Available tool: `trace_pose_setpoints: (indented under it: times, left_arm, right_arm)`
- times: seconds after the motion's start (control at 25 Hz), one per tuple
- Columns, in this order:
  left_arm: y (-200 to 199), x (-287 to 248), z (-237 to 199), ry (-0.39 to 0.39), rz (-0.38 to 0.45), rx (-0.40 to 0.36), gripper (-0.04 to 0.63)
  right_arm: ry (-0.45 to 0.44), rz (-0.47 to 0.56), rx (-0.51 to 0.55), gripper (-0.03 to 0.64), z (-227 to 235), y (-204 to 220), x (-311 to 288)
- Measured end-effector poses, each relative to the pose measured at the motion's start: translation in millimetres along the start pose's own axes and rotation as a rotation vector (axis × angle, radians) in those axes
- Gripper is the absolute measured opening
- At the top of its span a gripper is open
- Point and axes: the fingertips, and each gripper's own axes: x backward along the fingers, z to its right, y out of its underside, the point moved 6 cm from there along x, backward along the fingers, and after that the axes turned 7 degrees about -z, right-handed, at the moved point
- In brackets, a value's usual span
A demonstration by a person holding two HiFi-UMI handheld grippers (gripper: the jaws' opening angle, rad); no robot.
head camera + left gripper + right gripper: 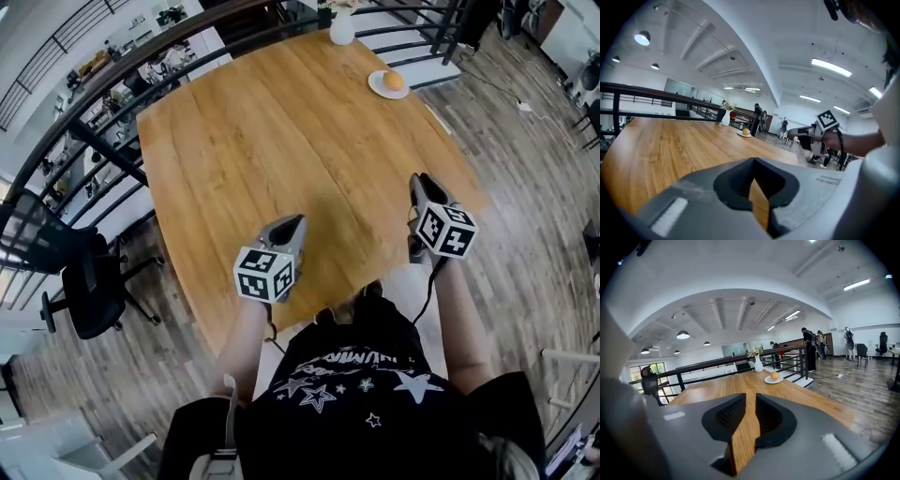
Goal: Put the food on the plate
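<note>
A round orange-brown piece of food [394, 81] lies on a small white plate [377, 86] at the far right corner of the wooden table [272, 141]. Both gripper views show the food [746, 131] [774, 376] far ahead on its plate [768, 380]. My left gripper [298, 221] hovers over the near edge of the table, its jaws meeting at the tips [753, 161] with nothing held. Over the near right edge, my right gripper [420, 180] shows a narrow gap between its jaws [750, 397], and only bare table is seen through it.
A white vase [342, 28] with flowers stands at the far edge, left of the plate. A black railing [94, 141] runs along the table's left and far sides. A black office chair [89, 291] sits to the near left. People stand far off in the room.
</note>
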Motion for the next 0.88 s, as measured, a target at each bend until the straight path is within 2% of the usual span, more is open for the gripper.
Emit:
trace_pose_setpoints:
  times: [0.12, 0.24, 0.44, 0.88]
  left_arm:
    - [6, 2, 5, 0.022, -0.011, -0.004, 0.0]
    - [12, 2, 6, 0.034, -0.02, 0.003, 0.0]
    - [16, -1, 17, 0.043, -0.033, 0.006, 0.0]
    - [30, 23, 81, 0.047, -0.027, -0.018, 0.0]
  right_arm:
    - [0.037, 0.013, -0.01, 0.003, 4, 6, 18]
    - [0.037, 0.008, -0.028, 0.003, 5, 17, 27]
    - [-0.018, 0.01, -0.022, 0.002, 1, 22, 39]
    - [-0.101, -0.003, -0.036, 0.002, -7, 56, 105]
